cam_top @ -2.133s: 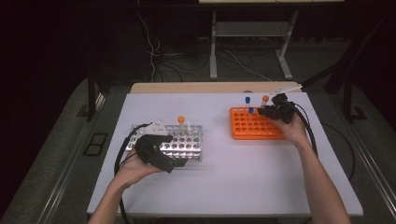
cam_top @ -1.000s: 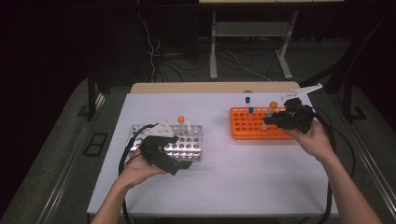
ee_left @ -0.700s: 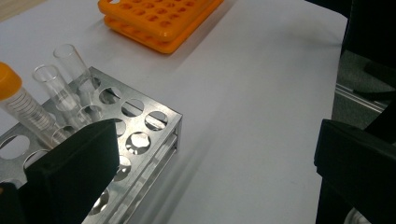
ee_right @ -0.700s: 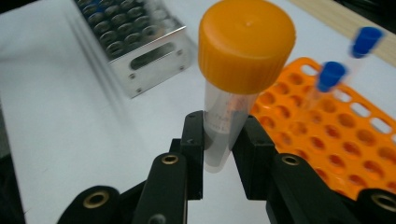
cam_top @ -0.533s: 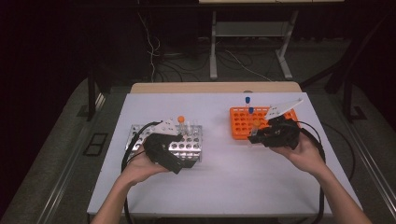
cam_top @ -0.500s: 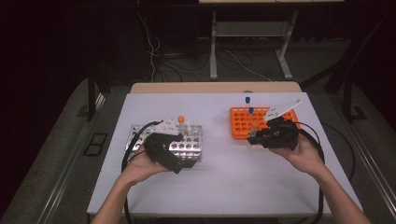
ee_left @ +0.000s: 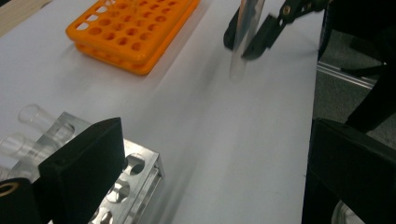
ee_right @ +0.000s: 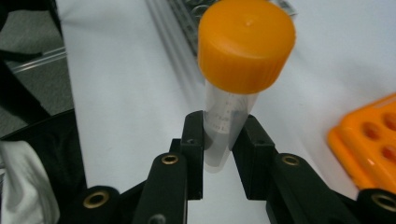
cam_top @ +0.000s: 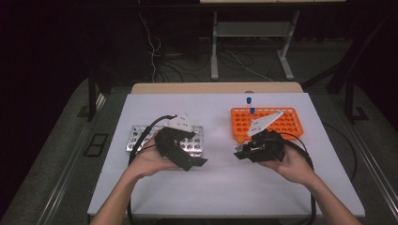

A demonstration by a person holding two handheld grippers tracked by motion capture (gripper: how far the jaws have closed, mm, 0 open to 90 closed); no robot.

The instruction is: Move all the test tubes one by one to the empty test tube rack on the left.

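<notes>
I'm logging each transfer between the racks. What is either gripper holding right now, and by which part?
The right gripper is shut on an orange-capped tube, clamping its clear body below the cap. The left gripper stands open with nothing between its jaws.

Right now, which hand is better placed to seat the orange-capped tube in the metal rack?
Right. Its gripper is shut on the orange-capped tube, midway between the racks. The left gripper, fingers apart, hovers over the metal rack.
</notes>
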